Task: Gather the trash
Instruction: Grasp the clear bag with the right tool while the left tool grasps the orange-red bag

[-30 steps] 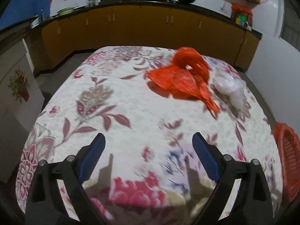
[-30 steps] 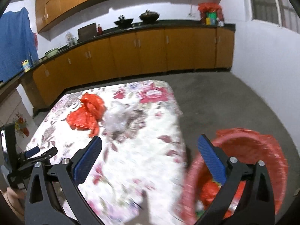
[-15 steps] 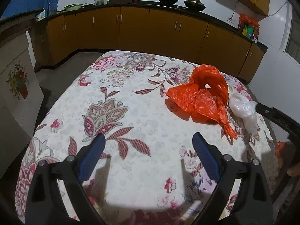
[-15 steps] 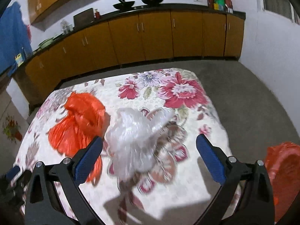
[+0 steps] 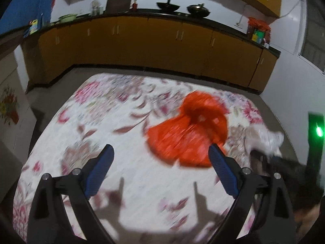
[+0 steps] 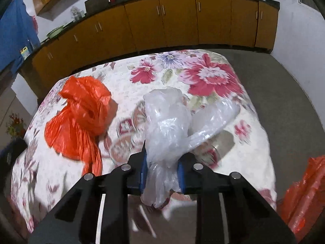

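A crumpled clear plastic bag (image 6: 168,126) lies on the flowered tablecloth (image 6: 203,75). My right gripper (image 6: 162,172) is shut on its near end, which sits between the blue pads. An orange plastic bag (image 6: 81,120) lies loose to its left. In the left wrist view the orange bag (image 5: 189,134) lies ahead and right of my open, empty left gripper (image 5: 160,172), which hovers over the cloth (image 5: 101,122). The clear bag (image 5: 266,138) and the right gripper show at the right edge there.
An orange basket (image 6: 304,195) stands on the floor past the table's right edge. Brown cabinets (image 6: 162,20) with a dark counter run along the back wall. Grey floor (image 6: 284,101) lies right of the table.
My right gripper has come down onto the clear bag and shut on it. My left gripper has moved nearer the orange bag and stays open.
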